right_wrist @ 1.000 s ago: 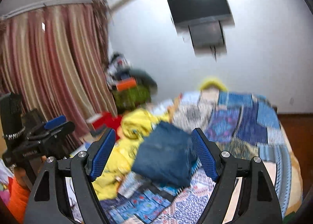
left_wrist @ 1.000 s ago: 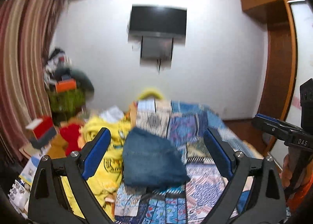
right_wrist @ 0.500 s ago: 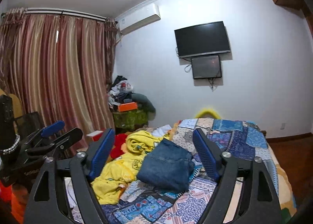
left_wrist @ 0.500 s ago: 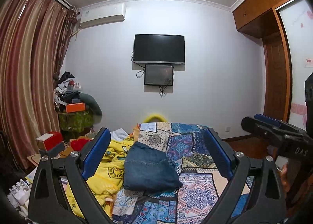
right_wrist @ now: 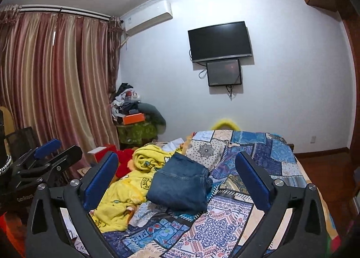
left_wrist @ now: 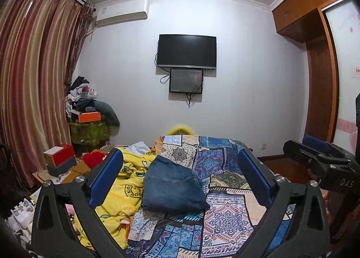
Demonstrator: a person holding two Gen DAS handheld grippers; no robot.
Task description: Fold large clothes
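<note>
While folded jeans point(left_wrist: 173, 187) lie at 12 o'clock, left gripper point(left_wrist: 180, 181) and right gripper point(right_wrist: 176, 181), jaws just widened, gape empty.

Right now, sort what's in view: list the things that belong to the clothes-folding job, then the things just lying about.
Job:
folded blue denim garment
left gripper, open
right gripper, open, jaws just widened

Lying about:
crumpled yellow printed blanket
red plush toy
orange box
wall-mounted black television

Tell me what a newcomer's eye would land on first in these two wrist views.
Probably the folded blue jeans lying on the patchwork bedspread, framed between the open left gripper. Next, the crumpled yellow blanket beside them, toward the curtains. Then the black TV on the far wall, above a smaller screen.
</note>
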